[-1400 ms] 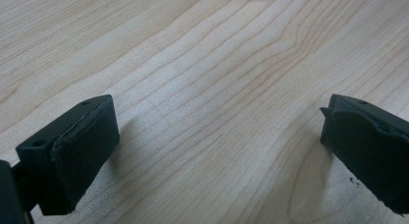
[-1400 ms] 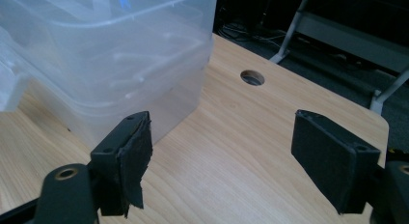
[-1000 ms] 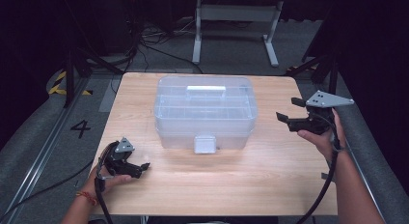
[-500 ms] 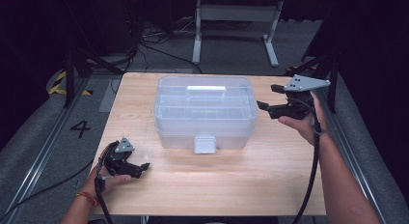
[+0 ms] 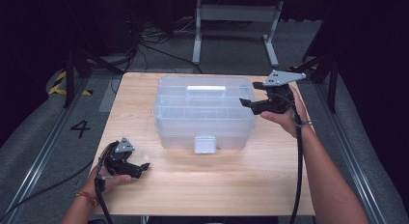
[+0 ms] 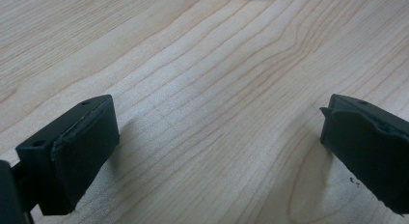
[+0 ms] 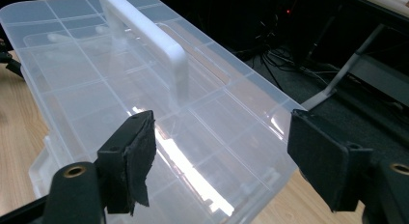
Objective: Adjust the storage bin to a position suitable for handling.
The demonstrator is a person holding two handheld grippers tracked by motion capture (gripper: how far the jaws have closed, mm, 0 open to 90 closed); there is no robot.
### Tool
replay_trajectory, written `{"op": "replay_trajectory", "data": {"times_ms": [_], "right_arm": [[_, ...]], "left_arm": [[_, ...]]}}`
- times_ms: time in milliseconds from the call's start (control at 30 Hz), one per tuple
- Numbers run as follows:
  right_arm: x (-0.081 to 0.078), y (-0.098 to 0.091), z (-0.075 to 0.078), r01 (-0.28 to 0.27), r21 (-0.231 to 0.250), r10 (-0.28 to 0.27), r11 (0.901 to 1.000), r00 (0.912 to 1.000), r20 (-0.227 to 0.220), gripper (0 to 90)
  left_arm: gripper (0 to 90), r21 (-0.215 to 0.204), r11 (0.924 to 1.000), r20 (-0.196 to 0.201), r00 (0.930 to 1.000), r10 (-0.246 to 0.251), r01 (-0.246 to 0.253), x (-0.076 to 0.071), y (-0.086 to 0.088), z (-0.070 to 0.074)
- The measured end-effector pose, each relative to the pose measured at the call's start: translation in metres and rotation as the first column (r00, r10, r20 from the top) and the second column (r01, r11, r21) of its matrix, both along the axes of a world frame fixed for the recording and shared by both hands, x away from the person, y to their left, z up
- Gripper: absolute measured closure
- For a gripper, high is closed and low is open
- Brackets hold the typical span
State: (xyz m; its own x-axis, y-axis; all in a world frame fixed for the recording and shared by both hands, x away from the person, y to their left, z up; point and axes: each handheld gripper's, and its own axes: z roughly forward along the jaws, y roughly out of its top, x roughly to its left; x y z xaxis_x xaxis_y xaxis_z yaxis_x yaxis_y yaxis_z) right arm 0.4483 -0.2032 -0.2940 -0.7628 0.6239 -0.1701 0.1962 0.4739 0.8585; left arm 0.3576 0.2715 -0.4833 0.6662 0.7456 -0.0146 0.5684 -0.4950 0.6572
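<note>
A clear plastic storage box (image 5: 205, 110) with a white handle (image 5: 206, 89) on its lid and a white front latch (image 5: 204, 144) stands shut in the middle of the wooden table (image 5: 202, 185). My right gripper (image 5: 244, 99) hovers at the box's right end, just above the lid's edge, jaws open with nothing between them. In the right gripper view the lid (image 7: 144, 103) and handle (image 7: 144, 38) lie just beyond the open fingers (image 7: 132, 159). My left gripper (image 5: 143, 167) rests low at the table's front left, open; its fingers (image 6: 77, 147) frame bare wood.
Beyond the table's far edge a metal stand (image 5: 236, 21) and cables (image 5: 144, 40) lie on the dark floor. A rail with a "4" mark (image 5: 79, 128) runs along the left side. Bare wood lies in front of the box.
My right gripper has moved left and forward, from beside the table's right edge to the box's right end above the lid. The left gripper has stayed put.
</note>
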Motion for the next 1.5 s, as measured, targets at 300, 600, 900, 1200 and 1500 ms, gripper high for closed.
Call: {"op": "replay_trajectory", "data": {"times_ms": [300,600,900,1200,1500], "right_arm": [[0.009,0.015,-0.004,-0.014,-0.009,0.014,0.9999,0.9997,-0.018,29.6],[0.016,0.027,-0.005,-0.031,-0.022,0.031,0.9993,0.9993,-0.020,34.5],[0.021,0.038,-0.004,-0.051,-0.035,0.050,0.9981,0.9985,-0.019,42.0],[0.025,0.049,-0.005,-0.065,-0.058,0.063,0.9962,0.9977,-0.026,45.3],[0.028,0.060,-0.007,-0.083,-0.084,0.080,0.9931,0.9963,-0.032,53.9]], "left_arm": [[0.5,0.000,1.0000,0.000,1.0000,-0.001,0.001,0.000,0.000,0.000],[0.5,0.001,1.0000,0.000,1.0000,-0.001,0.001,0.000,0.000,0.000],[0.5,0.000,1.0000,0.000,1.0000,0.000,0.000,0.000,0.000,0.000],[0.5,0.001,1.0000,0.000,1.0000,-0.001,0.001,0.000,0.000,0.000],[0.5,0.001,1.0000,0.000,1.0000,0.000,0.000,0.000,0.000,0.000]]}}
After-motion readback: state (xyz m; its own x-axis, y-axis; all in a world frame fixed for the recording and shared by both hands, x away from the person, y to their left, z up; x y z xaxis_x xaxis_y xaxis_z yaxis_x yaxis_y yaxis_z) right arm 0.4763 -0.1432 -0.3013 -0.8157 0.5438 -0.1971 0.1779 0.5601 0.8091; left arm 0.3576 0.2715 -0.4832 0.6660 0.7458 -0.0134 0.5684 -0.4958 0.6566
